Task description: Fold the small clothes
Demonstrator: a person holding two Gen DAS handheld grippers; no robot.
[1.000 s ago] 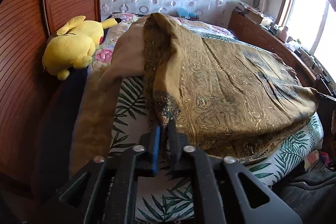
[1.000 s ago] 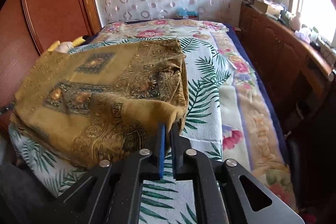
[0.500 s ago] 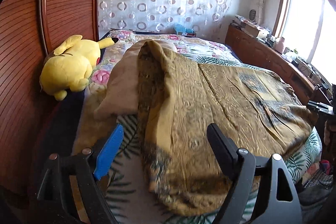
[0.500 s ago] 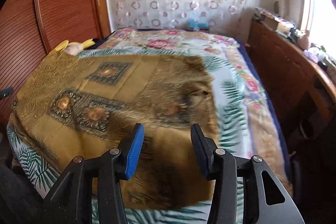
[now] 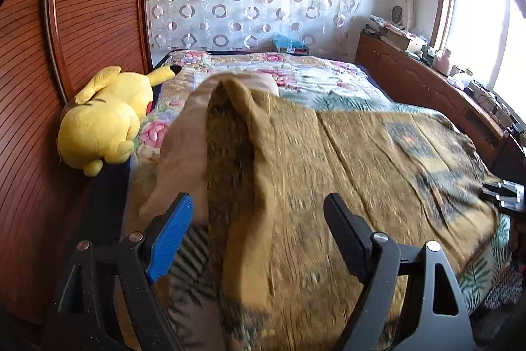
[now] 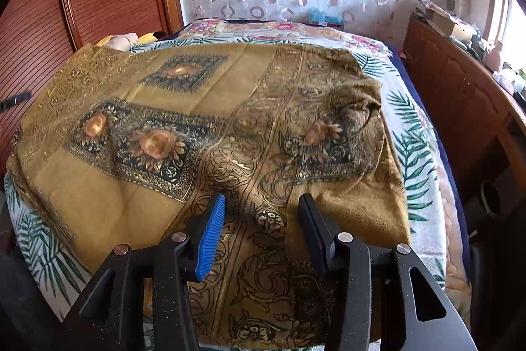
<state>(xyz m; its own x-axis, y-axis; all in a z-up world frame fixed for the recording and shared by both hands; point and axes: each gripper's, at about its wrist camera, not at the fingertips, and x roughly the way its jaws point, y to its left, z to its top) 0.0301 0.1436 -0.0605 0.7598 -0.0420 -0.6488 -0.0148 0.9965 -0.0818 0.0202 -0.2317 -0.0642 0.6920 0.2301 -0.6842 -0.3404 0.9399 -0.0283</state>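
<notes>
Hovering spread-fingered and empty, the left gripper [image 5: 259, 239] and right gripper [image 6: 261, 234] frame the mustard cloth [image 6: 203, 127] filling frame centre, seemingly between folds, needing fresh edge grips

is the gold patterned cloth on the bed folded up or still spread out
Mostly spread out. The gold cloth lies broad across the bed, with one corner doubled over. Both grippers are open, holding nothing.

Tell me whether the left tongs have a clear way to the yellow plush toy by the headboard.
Probably yes. The left tongs are open and empty over the golden cloth; the yellow plush toy lies uncovered at the bed's edge to their left, with nothing visible between. Whether the arm stretches that far, I cannot tell.
</notes>
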